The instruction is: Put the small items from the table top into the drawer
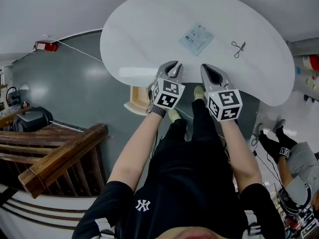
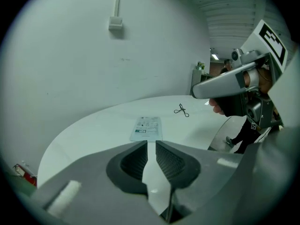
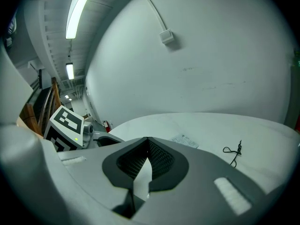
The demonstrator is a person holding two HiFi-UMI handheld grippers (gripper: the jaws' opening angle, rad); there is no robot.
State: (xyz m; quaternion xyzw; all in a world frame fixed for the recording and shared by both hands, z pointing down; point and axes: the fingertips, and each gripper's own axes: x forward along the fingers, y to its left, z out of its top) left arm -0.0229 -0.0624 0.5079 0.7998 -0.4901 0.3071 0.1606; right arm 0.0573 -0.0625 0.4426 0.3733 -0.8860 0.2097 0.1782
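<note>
A white oval table (image 1: 134,44) carries a flat printed packet (image 1: 196,39) (image 2: 146,128) (image 3: 186,141) and, to its right, a small black wire clip (image 1: 239,49) (image 2: 181,110) (image 3: 233,152). My left gripper (image 1: 172,69) (image 2: 151,144) hovers at the table's near edge, short of the packet, its jaws drawn to a thin slit with nothing between them. Beside it, my right gripper (image 1: 213,73) (image 3: 148,142) is shut and empty. A light wooden drawer (image 1: 135,101) juts out below the table edge, left of the left gripper.
A wooden stair railing (image 1: 60,153) runs along the lower left. A red extinguisher (image 1: 45,46) lies on the grey floor at the far left. Another person (image 1: 294,158) sits at the lower right. A shelf with coloured items (image 1: 309,66) stands at the right.
</note>
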